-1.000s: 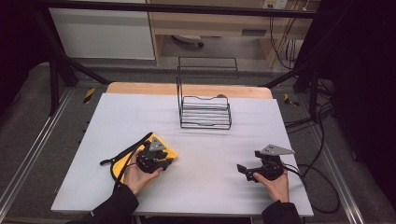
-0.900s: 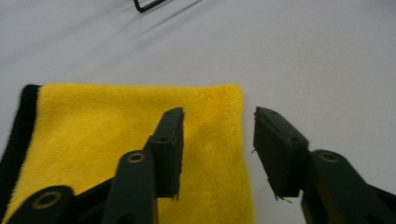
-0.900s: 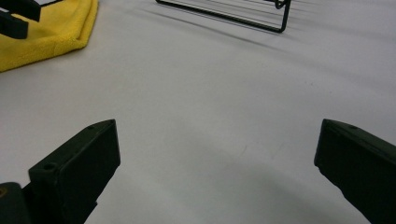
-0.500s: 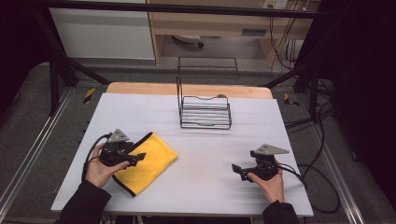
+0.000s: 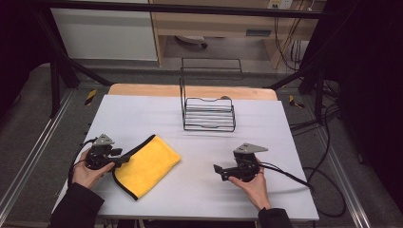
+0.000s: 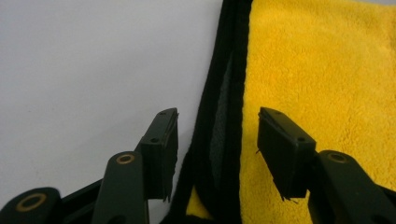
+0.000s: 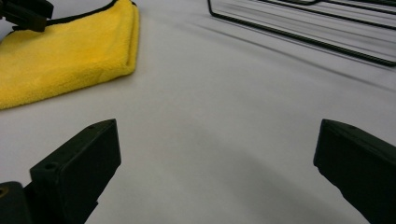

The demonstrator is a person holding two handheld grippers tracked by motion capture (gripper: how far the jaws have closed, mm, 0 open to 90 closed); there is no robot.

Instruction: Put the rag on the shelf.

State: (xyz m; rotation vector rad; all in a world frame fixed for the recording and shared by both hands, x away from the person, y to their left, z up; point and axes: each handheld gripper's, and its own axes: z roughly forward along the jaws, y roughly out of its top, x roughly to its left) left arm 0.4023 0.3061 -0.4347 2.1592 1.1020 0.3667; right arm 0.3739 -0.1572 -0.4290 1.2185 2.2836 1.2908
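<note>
Yellow folded microfibre cloth with black trim (image 5: 146,165) lies at the white table's (image 5: 204,190) front left, soft and limp. Its hem sits between the closing, not yet pinching left gripper (image 6: 217,149); right gripper (image 7: 215,163) gapes empty.

On the white surface (image 5: 142,114) a folded yellow cloth (image 5: 147,164) lies at front left, the left tool (image 5: 124,159) at its black-trimmed edge. The right tool (image 5: 219,172) rests well apart, with a black wire rack (image 5: 209,114) farther back.
</note>
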